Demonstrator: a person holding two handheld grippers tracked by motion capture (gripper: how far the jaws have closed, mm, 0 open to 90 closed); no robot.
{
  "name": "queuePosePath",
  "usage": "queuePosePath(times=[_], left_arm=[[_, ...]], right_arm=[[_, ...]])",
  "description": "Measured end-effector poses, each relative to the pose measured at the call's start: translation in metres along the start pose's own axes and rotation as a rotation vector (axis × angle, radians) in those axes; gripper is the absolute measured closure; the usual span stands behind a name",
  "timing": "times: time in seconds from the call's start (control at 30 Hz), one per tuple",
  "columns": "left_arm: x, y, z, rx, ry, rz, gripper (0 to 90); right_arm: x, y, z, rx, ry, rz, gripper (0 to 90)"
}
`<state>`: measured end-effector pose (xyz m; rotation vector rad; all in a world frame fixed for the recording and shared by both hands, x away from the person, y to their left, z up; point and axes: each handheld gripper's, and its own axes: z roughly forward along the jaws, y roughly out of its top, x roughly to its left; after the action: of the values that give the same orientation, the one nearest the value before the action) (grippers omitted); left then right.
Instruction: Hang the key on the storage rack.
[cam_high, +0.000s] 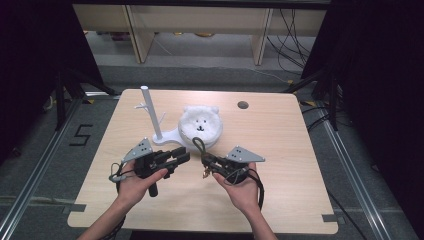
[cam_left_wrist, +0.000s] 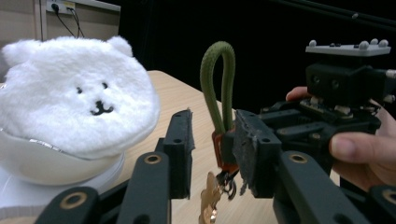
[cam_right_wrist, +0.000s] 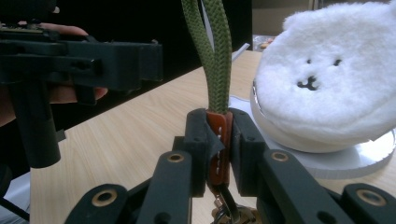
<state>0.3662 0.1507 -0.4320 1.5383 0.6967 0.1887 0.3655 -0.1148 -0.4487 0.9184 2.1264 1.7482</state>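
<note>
Right claw (cam_high: 205, 161) is sitting just right of table (cam_high: 280, 165) center, jaws clamped tight on the brown leather tab (cam_right_wrist: 218, 144) of a keychain. The green cord loop (cam_right_wrist: 208, 51) is standing straight up out of the jaws toward 12 o'clock, and the metal ring and keys (cam_right_wrist: 229, 210) are hanging under them at 6 o'clock. In the high view the loop is showing as a dark arc rising off the right claw's tip, just short of the white bowl.

Left claw (cam_high: 181, 156) is sitting at 9 o'clock from the right claw, close by, pointing at it across a small gap. Its jaws are standing partly open. In the left gripper view the green cord loop and the tab are lying in the gap between its two jaws, farther off; the pads are not touching them, nothing gripped. The right claw's tip is sitting just behind the right-hand jaw there.

White fluffy bear (cam_high: 200, 121) is lying in a white bowl (cam_high: 216, 138) at 12 o'clock from both claws, face toward the person. White branched stand (cam_high: 150, 112) is standing upright at 9 o'clock of the bowl, its base touching the bowl's side.

Each hand is wrapping a gripper body; cables are trailing toward the near table edge.
</note>
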Motion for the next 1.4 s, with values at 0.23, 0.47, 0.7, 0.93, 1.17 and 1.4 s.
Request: queuePosePath(times=[0.23,0.47,0.7,0.93,1.17,1.4], left_arm=[[0.004,0.003,0.009,0.003,-0.012,-0.04,69.9],[0.005,0.006,0.013,-0.008,-0.027,-0.062,73.1],[0.005,0.007,0.013,-0.016,-0.03,-0.072,79.3],[0.006,0.008,0.012,-0.024,-0.037,-0.081,82.5],[0.006,0.008,0.011,-0.026,-0.041,-0.089,82.7],[0.002,0.011,0.007,-0.022,-0.039,-0.079,83.8]], right_arm=[[0.005,-0.002,0.004,0.001,0.021,0.011,79.5],[0.007,-0.003,0.006,0.003,0.029,0.006,79.5],[0.009,-0.003,0.008,-0.003,0.036,0.004,79.5],[0.011,-0.001,0.008,0.006,0.031,-0.002,79.6],[0.012,-0.001,0.009,-0.011,0.039,-0.012,79.6],[0.014,-0.001,0.01,-0.018,0.062,0.005,79.4]])
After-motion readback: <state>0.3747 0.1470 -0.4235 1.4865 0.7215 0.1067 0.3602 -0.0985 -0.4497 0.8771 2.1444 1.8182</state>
